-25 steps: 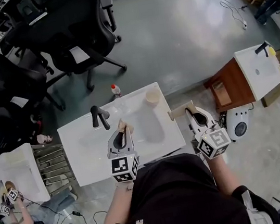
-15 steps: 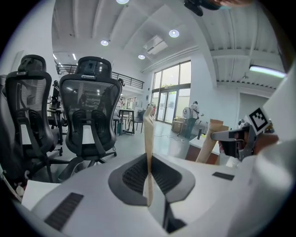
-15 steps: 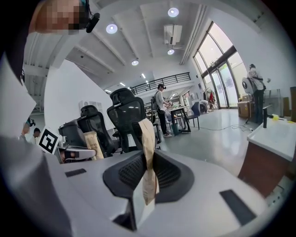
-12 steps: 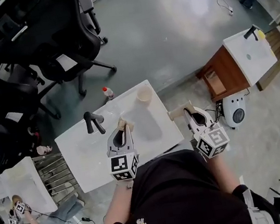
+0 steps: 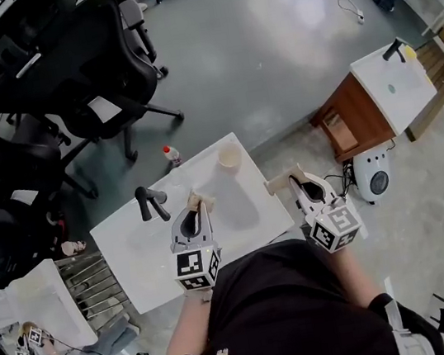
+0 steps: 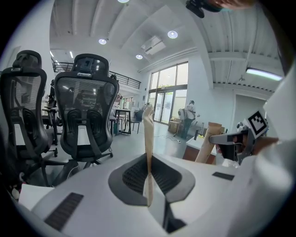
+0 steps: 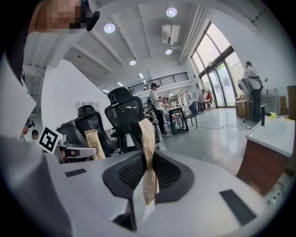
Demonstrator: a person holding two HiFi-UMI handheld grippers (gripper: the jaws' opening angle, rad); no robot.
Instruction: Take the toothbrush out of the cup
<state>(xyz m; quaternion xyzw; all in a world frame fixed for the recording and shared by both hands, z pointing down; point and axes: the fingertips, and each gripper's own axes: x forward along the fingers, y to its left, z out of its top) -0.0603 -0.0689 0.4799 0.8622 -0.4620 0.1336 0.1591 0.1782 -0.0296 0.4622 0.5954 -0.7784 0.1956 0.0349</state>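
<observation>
Cup at sink far corner; toothbrush not discernible. Left gripper, right gripper: jaws together, empty, short of cup. Advice: open first, pinch handle, lift straight.

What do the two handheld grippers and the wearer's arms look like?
Matching pair: left gripper and right gripper have light grey moulded bodies, a dark ribbed recess, tan jaws and a white cube with black square markers at the rear. No cables show. The person wears a black top.
</observation>
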